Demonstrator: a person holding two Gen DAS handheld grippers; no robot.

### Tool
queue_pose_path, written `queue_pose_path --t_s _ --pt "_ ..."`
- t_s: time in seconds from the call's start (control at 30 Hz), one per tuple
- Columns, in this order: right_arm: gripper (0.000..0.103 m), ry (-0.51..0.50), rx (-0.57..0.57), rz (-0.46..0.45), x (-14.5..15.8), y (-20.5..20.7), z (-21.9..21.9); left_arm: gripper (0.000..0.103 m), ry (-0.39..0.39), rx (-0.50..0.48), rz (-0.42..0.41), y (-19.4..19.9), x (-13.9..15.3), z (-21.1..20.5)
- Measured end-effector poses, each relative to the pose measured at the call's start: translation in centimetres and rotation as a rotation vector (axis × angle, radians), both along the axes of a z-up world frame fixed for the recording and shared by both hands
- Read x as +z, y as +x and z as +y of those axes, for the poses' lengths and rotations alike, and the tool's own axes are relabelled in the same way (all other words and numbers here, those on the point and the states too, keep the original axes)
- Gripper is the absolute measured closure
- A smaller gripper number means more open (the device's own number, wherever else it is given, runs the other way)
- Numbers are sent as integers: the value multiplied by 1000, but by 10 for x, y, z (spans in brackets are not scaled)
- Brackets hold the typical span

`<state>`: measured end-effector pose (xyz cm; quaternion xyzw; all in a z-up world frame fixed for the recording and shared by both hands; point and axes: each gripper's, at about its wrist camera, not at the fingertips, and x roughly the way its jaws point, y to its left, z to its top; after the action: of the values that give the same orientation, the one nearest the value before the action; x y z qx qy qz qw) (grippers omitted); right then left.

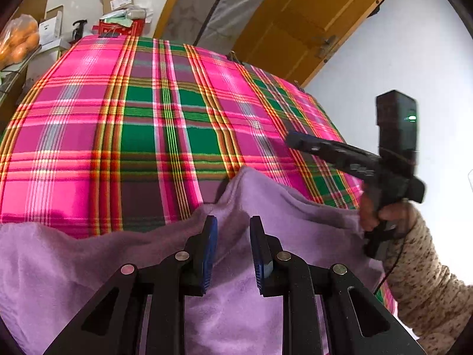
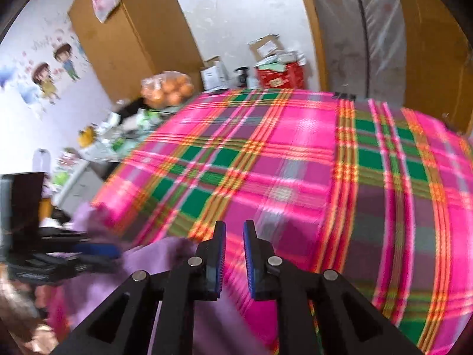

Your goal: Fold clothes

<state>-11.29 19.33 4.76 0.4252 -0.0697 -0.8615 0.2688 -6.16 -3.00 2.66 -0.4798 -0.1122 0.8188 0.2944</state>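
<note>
A lilac fleece garment (image 1: pixel 242 266) is being seen heaped along the near edge of a table covered by a pink and green plaid cloth (image 1: pixel 142 124), rumpled into ridges and hollows rather than laid flat, and no clean fold line is being shown in either view. Such a heap is being judged to fit both a garment being spread for folding and one being gathered partway through, so the stage is being left open; what is plain is that no neat folded stack is being displayed. The left gripper (image 1: pixel 233 224) is being held just over the fleece with its fingers spread and nothing pinched between them. The right gripper (image 2: pixel 234 230) is likewise being held with its fingers apart and empty, over plaid just beside the fleece; this view is being blurred. In the left view the right tool is being gripped by a hand (image 1: pixel 381 216) at the garment's right end. Beyond the garment, a wide stretch of bare plaid is being offered for spreading, while clutter of boxes (image 1: pixel 118 0) and a bag of oranges (image 2: pixel 167 88) is being kept off the far and left edges.
</note>
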Motion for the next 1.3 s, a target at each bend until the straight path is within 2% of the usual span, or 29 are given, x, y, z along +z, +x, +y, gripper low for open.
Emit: queue_pose_path --t_s 0.07,0.2,0.37,0.47,0.57,0.7,0.8,0.9,0.97,1.07,1.2,1.3 --pt "89 -52 71 -43 -2 6 -1 80 8 -1 -1 0 -1 1" --pt "75 -82 147 -118 -15 6 -12 80 -1 -7 0 -2 -3 3" --pt "74 -64 163 -186 -40 1 -29 80 -22 -1 0 -6 -8 3" --pt "100 -35 139 -158 -40 -5 -32 80 -32 4 -11 -13 -14 3" --pt "100 4 86 -117 -32 -13 -36 80 -30 11 -13 -22 -16 2" --pt "100 51 54 -102 -37 -20 -43 80 -28 29 -20 -31 -19 1" --pt "99 27 35 -115 -42 -24 -37 80 -34 52 -12 -34 -22 -1" --pt "96 92 -78 -77 -37 -24 -21 80 -20 60 -22 -35 -23 -4" --pt "93 99 -116 -59 -30 -17 -8 80 -36 74 -22 -33 -21 -6" --pt "93 95 -113 -6 -12 3 12 80 -40 90 -23 -30 -18 -9" --pt "93 107 -81 -12 -10 31 31 80 -24 95 -3 -16 -10 -14" --pt "93 115 -57 -16 -8 52 46 80 24 82 2 -1 -3 -15"
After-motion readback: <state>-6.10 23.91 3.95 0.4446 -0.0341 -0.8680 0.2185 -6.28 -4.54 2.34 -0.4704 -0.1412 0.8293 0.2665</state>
